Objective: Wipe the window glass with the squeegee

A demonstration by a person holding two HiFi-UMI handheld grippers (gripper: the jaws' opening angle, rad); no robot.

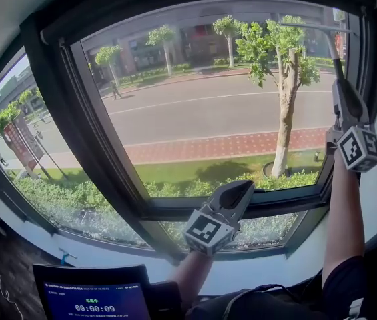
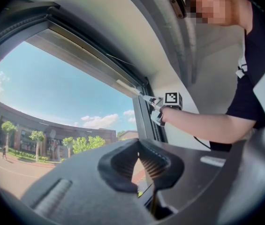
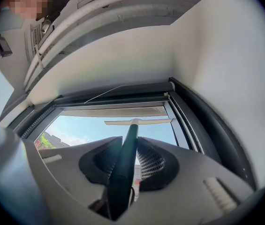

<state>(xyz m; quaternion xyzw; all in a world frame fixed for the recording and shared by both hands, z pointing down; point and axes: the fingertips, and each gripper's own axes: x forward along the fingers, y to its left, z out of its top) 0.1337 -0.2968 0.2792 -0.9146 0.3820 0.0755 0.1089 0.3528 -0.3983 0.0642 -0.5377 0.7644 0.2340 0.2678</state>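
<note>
In the head view the right gripper (image 1: 339, 84) was seen from behind, so its jaws were masked by its own body and marker cube. The squeegee (image 1: 336, 62) showed only as a thin dark rod running up beyond the tips, and its pale blade (image 1: 311, 27) was hard to separate from the tree foliage behind the window glass (image 1: 208, 112). The right gripper view settled the grip: the jaws were closed on the squeegee's dark handle, one pad pressed to each side of it, and the handle's near end was lost down in the gripper's body. Straight ahead of those jaws the handle ended at the blade, which lay crosswise high on the glass, just under the top of the window frame (image 3: 123, 99). It appeared to be touching the pane, though the angle did not make the contact plain. The left gripper (image 1: 236, 192) hung well below the right jaws, pointed at the frame's bottom rail, with its gap hidden from the head camera. Its own view showed the two pads drawn together at their tips, only a sliver of daylight behind them and nothing between them. Past those jaws, up and to the right, the right gripper and squeegee showed small and far off. A screen (image 1: 95, 299) was cut off by the head view's lower edge.
</note>
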